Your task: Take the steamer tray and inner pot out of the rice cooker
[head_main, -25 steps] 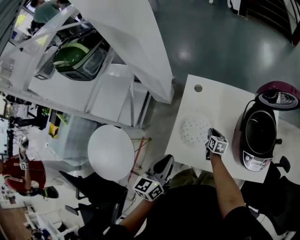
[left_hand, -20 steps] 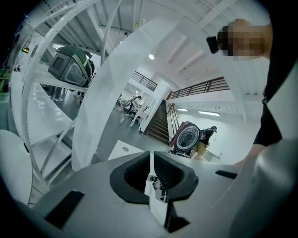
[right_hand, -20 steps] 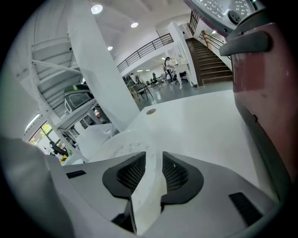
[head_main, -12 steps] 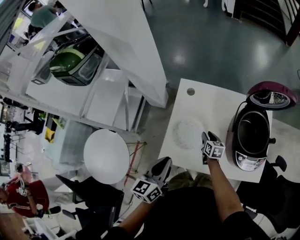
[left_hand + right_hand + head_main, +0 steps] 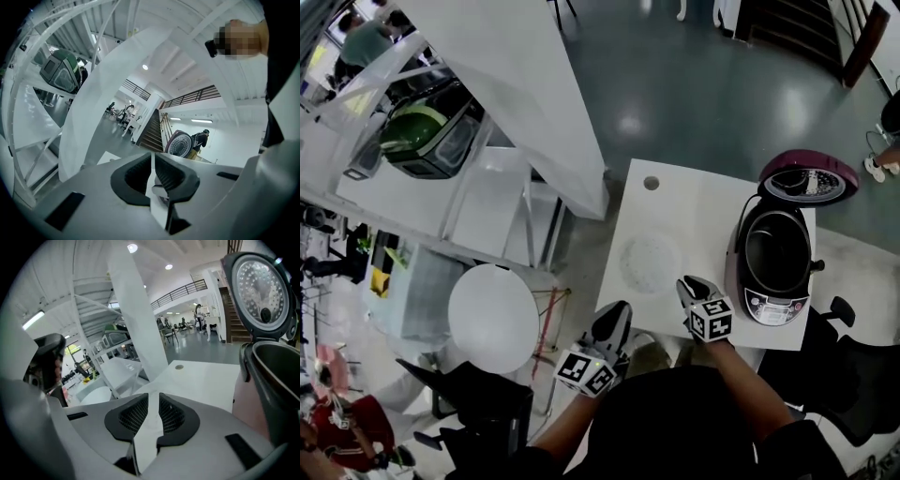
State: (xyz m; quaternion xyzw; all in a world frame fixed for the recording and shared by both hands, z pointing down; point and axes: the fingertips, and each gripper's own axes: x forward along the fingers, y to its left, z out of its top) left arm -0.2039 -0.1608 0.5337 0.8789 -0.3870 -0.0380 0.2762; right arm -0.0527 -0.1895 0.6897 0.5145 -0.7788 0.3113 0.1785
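Observation:
The white perforated steamer tray (image 5: 650, 262) lies flat on the white table (image 5: 698, 211), left of the rice cooker (image 5: 773, 267). The cooker's maroon lid (image 5: 808, 178) stands open, and the dark inner pot (image 5: 776, 251) sits inside. My right gripper (image 5: 692, 289) hovers near the table's front edge, between tray and cooker and touching neither. Its jaws are closing with nothing between them. In the right gripper view the gripper (image 5: 153, 411) has the pot rim (image 5: 276, 362) at its right. My left gripper (image 5: 609, 328) hangs off the table's front edge, shut and empty.
A grommet hole (image 5: 652, 184) marks the table's far left corner. A round white stool (image 5: 494, 317) stands left of the table and black office chairs (image 5: 839, 398) to its right. A white stair frame (image 5: 534, 94) and a green-black machine (image 5: 427, 141) are farther left.
My right gripper has come away from the tray's right edge, rising and drawing back toward the table's front edge. The tray stays flat on the table. The left gripper has hardly shifted.

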